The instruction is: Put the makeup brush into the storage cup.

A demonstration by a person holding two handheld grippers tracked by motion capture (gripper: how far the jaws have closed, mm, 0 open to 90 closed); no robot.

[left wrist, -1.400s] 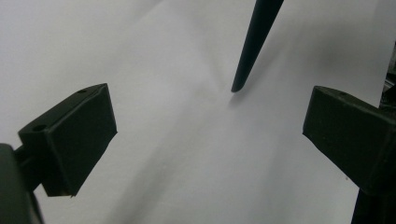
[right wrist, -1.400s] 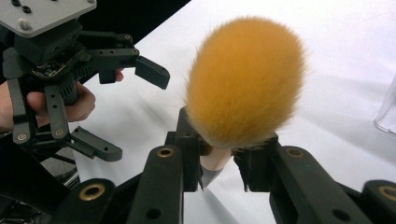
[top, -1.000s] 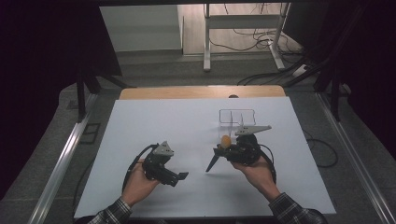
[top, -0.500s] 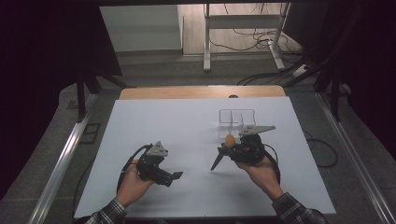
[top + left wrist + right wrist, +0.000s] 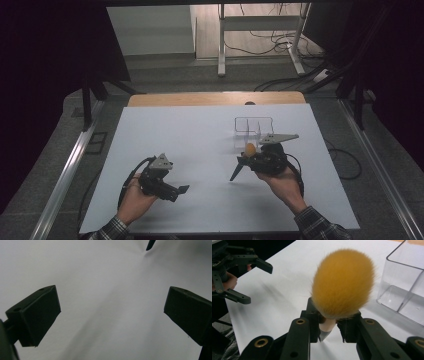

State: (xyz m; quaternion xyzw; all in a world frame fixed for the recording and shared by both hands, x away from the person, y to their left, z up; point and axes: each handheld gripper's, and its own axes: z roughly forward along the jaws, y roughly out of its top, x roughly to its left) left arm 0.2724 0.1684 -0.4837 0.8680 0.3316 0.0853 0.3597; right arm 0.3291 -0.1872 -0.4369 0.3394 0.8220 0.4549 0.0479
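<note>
A makeup brush with a fluffy orange head [image 5: 343, 282] stands between the jaws of my right gripper [image 5: 329, 315], which is shut on its ferrule. From above, the orange head [image 5: 249, 148] sits at my right gripper [image 5: 250, 157] and the dark handle slants down-left toward the table. A clear compartmented box [image 5: 254, 127] stands just beyond that gripper, and its near wall [image 5: 404, 285] is close on the right. My left gripper [image 5: 176, 192] hovers low at the front left, open and empty [image 5: 112, 312], pointing toward the brush handle's tip [image 5: 150, 244].
The white tabletop [image 5: 200, 130] stretches between the two hands, with a wooden strip along its far edge. Metal rails run along both sides. My left gripper [image 5: 255, 283] shows far off at the table's edge in the right gripper view.
My left gripper has drifted a little to the left, still open. My right gripper has kept still with the brush in it.
</note>
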